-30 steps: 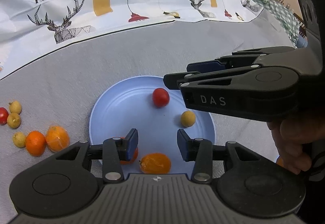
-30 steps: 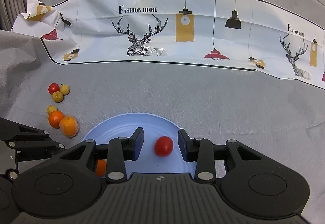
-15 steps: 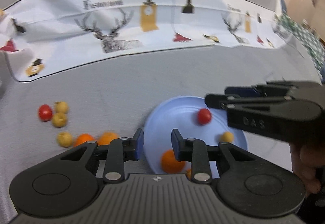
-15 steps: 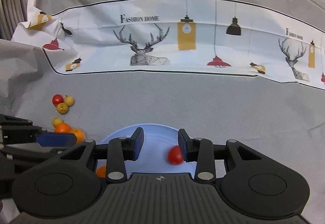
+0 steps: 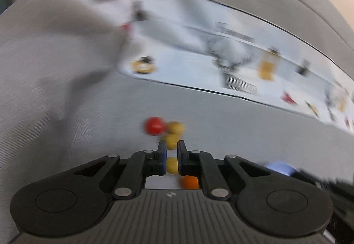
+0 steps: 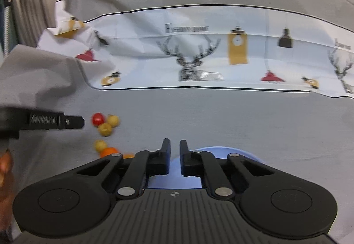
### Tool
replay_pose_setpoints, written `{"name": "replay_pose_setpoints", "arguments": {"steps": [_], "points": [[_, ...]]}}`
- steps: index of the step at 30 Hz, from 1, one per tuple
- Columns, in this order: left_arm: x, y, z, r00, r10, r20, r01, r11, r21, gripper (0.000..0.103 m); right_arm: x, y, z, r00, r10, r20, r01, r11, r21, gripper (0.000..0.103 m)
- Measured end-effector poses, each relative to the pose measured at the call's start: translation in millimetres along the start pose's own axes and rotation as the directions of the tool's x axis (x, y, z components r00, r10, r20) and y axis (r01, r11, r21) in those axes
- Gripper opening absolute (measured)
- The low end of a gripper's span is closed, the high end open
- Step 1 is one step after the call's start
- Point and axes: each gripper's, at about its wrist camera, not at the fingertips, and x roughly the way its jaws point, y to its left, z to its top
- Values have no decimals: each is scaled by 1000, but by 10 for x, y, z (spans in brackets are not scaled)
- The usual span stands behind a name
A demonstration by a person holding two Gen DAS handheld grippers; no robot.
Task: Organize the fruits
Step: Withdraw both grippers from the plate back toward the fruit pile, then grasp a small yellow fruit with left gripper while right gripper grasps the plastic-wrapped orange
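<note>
On the grey cloth of the desk, toward its left side, I see the loose fruit gathered in a small cluster: a red fruit touching two yellow fruits, then nearer to me another yellow one just beside an orange. My left tongs are pressed nearly together with nothing pinched; through their narrow gap I look at the same cluster, badly blurred, with the red fruit and yellow ones just beyond the tips. From the right camera those left tongs reach in from the left edge, their tip close beside the red fruit but apart from it, and a bit of my hand shows below them. My right tongs are also drawn almost shut and empty, hovering over the near part of the blue plate, which sits to the right of the fruit cluster. A white printed cloth with deer and lamp drawings lies across the far side of the desk.
</note>
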Motion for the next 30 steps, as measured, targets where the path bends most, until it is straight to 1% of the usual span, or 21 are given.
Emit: {"name": "replay_pose_setpoints", "arguments": {"steps": [2,4,5,8,10,12,14,15,16,17,18,19,20,21,24,25,27,29,30], "points": [[34,163,41,1000,21,-13,-22,998,-60,10,42,94,-8,1000,21,-6,-21,1000,-12,7],[70,233,60,999,-9,-36,6,996,-84,10,88,170,-20,999,46,-14,-47,999,-17,7],[86,245,59,998,-34,-49,29,996,-90,10,113,200,-33,998,59,-19,-60,998,-18,8],[101,209,41,997,-50,-59,47,997,-62,13,206,305,-46,996,83,-42,-84,996,-17,9],[137,211,30,995,-67,-74,61,996,-71,13,258,380,-68,994,103,-46,-104,994,-36,10],[208,240,-3,992,-81,-94,73,993,-92,13,331,465,-100,993,97,-66,-101,993,-66,10],[271,257,-23,988,-97,-120,84,990,-110,14,390,524,-134,993,93,-69,-99,991,-92,14],[315,254,-28,986,-101,-131,86,989,-118,16,443,548,-153,993,85,-84,-93,990,-103,18],[341,253,-31,985,-105,-137,88,989,-121,17,477,558,-160,992,83,-91,-93,990,-105,20],[364,243,-34,984,-106,-141,89,989,-118,24,502,560,-164,992,91,-87,-99,990,-102,20],[378,229,-40,984,-104,-143,89,990,-111,31,527,564,-177,992,94,-87,-102,990,-102,24],[399,217,-43,984,-102,-149,87,991,-104,33,579,570,-194,991,87,-104,-98,990,-105,29],[429,197,-49,982,-99,-160,84,992,-99,37,626,579,-202,989,82,-122,-95,990,-108,29],[449,183,-50,982,-99,-164,84,992,-96,38,643,585,-204,989,84,-123,-98,989,-108,30],[531,149,-31,983,-77,-165,65,995,-79,38,712,624,-223,990,75,-117,-90,987,-132,41],[573,144,-24,982,-75,-176,61,995,-83,38,735,632,-238,990,64,-125,-82,986,-143,43],[644,125,-10,979,-75,-187,60,995,-84,38,756,648,-242,991,50,-122,-70,984,-163,43],[721,66,-17,977,-48,-207,37,998,-56,38,771,655,-242,990,45,-131,-67,983,-168,43],[755,36,-23,976,-42,-215,32,998,-46,41,781,659,-246,990,36,-134,-60,983,-176,43]]}}
